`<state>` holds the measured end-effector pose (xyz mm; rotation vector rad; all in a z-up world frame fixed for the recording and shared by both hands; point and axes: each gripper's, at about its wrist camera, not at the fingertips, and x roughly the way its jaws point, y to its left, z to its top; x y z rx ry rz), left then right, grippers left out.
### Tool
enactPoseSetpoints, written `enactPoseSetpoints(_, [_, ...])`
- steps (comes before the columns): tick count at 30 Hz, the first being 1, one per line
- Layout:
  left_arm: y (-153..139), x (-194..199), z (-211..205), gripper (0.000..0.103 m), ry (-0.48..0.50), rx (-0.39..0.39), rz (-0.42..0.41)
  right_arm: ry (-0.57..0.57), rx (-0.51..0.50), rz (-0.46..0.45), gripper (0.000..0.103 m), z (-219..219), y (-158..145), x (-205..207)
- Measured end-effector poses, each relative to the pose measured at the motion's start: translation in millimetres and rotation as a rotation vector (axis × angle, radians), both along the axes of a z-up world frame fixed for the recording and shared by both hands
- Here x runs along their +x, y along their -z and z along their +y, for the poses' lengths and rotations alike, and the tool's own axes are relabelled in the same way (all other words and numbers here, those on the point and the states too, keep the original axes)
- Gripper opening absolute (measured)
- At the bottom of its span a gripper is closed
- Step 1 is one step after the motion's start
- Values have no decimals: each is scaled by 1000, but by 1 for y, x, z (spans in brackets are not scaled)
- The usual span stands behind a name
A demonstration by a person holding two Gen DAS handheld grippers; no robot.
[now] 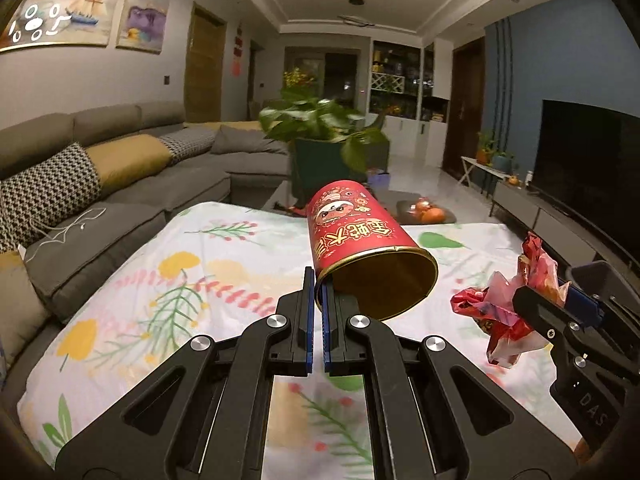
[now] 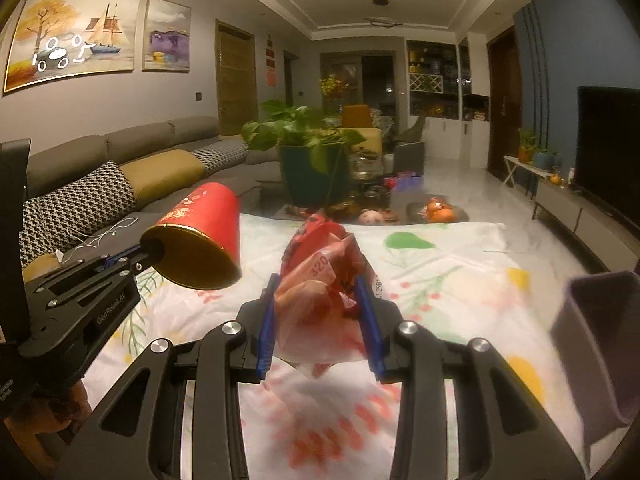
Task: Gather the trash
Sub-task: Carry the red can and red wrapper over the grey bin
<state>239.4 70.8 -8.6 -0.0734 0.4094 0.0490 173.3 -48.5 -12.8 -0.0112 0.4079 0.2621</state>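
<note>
**Both grippers loaded: get the wrapper into the can, or both into the bin**

Your right gripper (image 2: 320, 320) pinches a crumpled red wrapper (image 2: 324, 280) between its blue fingers (image 2: 266, 332), which stand partly spread around the wad. The wad is loose and bulges above and below the pads, so keep the squeeze steady; I judge it could slip or shed a piece if you ease off mid-move.

Your left gripper (image 1: 318, 312) has its fingers pressed nearly together on the rim of a red can (image 1: 360, 236), one pad inside the wall and one outside. The can hangs above the cloth (image 1: 224, 264), tilted, its gold-lined mouth turned back towards you. A rim grip like this can pivot, so move it slowly and avoid jerks.

A dark bin (image 2: 596, 340) sits at the near right, just beside the right gripper. Which step is intended I cannot tell: if the wrapper goes into the can, level the can's mouth towards the right gripper first; if into the bin, carry the wrapper right, over the opening, before you release.

Farther off stand a plant (image 1: 320, 128) and oranges (image 1: 428, 212); leave them.
</note>
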Motion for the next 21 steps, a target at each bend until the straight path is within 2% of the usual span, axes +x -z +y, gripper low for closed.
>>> enactPoseSetpoints(10, [-13, -30, -66, 3, 107, -8, -18, 82, 13, -17, 37, -58, -4, -38])
enactPoseSetpoints(21, [-9, -39, -148, 3, 241, 16, -13, 194, 11, -25, 37, -122, 1, -56])
